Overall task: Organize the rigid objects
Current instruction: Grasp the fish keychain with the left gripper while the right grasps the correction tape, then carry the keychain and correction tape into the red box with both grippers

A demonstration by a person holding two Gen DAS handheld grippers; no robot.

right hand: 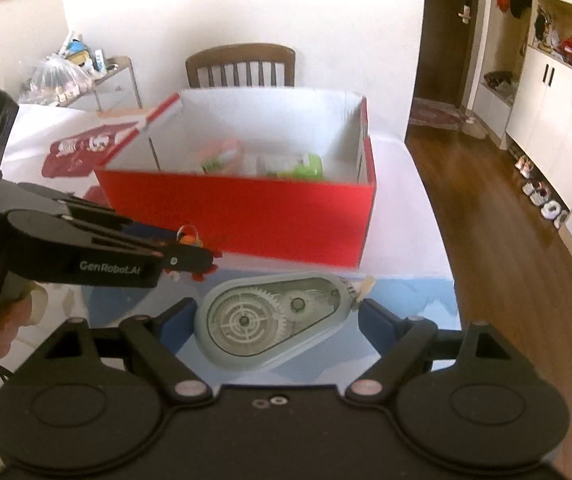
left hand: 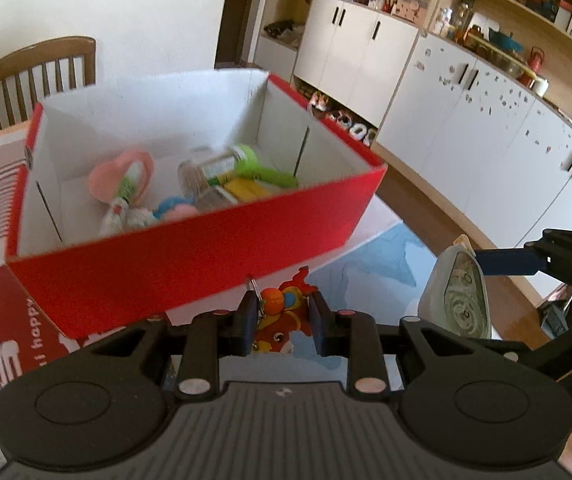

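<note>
Clenching an orange fish keychain (left hand: 282, 320) in the left gripper (left hand: 282, 320), grasping a grey correction-tape dispenser (right hand: 274, 320) in the right gripper (right hand: 276, 318), both near the red box (right hand: 246, 212)

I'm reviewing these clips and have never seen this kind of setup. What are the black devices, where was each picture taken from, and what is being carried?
No robot here: a person holds a handheld gripper in each hand, each with a camera looking along its fingers. The left camera shows the left gripper shut on a small orange fish keychain. The right camera shows the right gripper clamped across a grey correction-tape dispenser. Both are near an open red box on the table, already holding bottles and small items.
</note>
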